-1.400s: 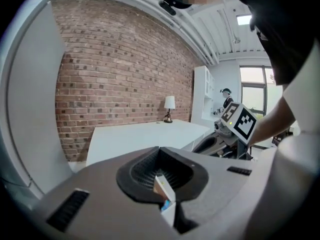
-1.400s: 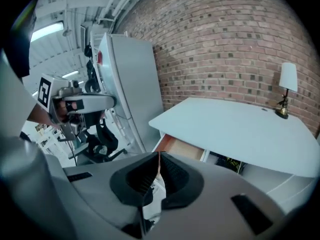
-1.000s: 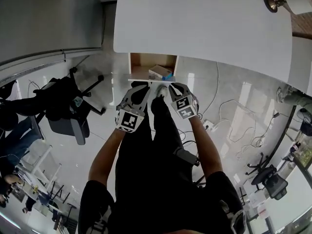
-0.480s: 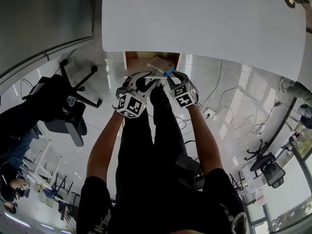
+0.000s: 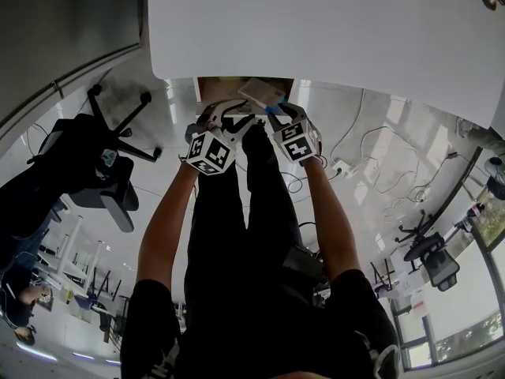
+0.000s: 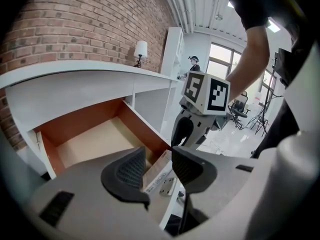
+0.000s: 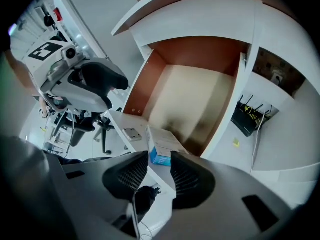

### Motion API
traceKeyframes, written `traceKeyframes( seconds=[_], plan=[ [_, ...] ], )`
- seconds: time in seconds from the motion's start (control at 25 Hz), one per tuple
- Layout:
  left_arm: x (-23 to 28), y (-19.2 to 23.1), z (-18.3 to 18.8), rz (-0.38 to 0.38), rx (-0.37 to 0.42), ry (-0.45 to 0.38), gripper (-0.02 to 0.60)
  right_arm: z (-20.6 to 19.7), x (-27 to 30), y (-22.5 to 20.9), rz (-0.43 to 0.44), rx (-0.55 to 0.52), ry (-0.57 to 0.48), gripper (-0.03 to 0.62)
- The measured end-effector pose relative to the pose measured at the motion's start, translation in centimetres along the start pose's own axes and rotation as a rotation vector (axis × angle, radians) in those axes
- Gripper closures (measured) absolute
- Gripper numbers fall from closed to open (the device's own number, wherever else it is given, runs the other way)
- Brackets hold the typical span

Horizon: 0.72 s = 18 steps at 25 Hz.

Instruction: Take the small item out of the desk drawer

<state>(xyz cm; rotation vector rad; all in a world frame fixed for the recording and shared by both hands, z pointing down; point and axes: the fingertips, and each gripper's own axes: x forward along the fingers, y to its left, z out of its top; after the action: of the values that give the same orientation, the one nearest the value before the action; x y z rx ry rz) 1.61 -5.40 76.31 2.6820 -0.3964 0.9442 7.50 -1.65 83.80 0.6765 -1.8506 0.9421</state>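
Open drawer, box within reach: a wooden drawer with a white front (image 7: 195,91) stands open beneath the white bench (image 5: 331,30). A small white cardboard box with a blue end (image 7: 165,141) lies inside the drawer at its front, toward the right side. The left hand-held gripper (image 6: 159,163) and the right hand-held gripper (image 7: 159,168) are both released. Their jaws have just been opening and stand wide apart, clasping nothing. In each gripper view the box shows at 12 o'clock beyond the gap, clear of the pads. In the head view a black office chair (image 5: 95,172) stands at 9 o'clock of the grippers. In the left gripper view a white-shaded table lamp (image 6: 141,49) stands on the bench by a red brick wall (image 6: 75,19).
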Motion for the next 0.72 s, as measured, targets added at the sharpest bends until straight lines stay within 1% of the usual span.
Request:
traceKeyframes(
  seconds=[0.12, 0.2, 0.24, 0.32, 0.44, 0.6, 0.72],
  plan=[
    [0.1, -0.1, -0.5, -0.017, 0.005, 0.008, 0.422, -0.3, 0.1, 0.1, -0.008, 0.026, 0.026, 0.431],
    [0.3, 0.1, -0.8, -0.028, 0.005, 0.013, 0.422, -0.4, 0.4, 0.1, -0.004, 0.034, 0.038, 0.434],
    [0.4, 0.1, -1.0, -0.032, 0.004, 0.015, 0.422, -0.3, 0.5, 0.2, 0.002, 0.036, 0.039, 0.448],
    [0.6, 0.1, -1.2, -0.039, 0.002, 0.02, 0.422, -0.2, 0.5, 0.3, 0.014, 0.036, 0.036, 0.47],
    [0.8, 0.0, -2.0, -0.051, -0.003, 0.027, 0.422, -0.2, 0.9, 0.5, 0.023, 0.038, 0.033, 0.479],
    [1.2, 0.0, -2.7, -0.061, -0.013, 0.034, 0.42, 0.4, 1.0, 0.7, 0.047, 0.088, 0.022, 0.48],
    [1.2, 0.0, -2.9, -0.062, -0.017, 0.038, 0.42, 1.3, 1.0, 0.8, 0.058, 0.104, 0.004, 0.48]
  ],
)
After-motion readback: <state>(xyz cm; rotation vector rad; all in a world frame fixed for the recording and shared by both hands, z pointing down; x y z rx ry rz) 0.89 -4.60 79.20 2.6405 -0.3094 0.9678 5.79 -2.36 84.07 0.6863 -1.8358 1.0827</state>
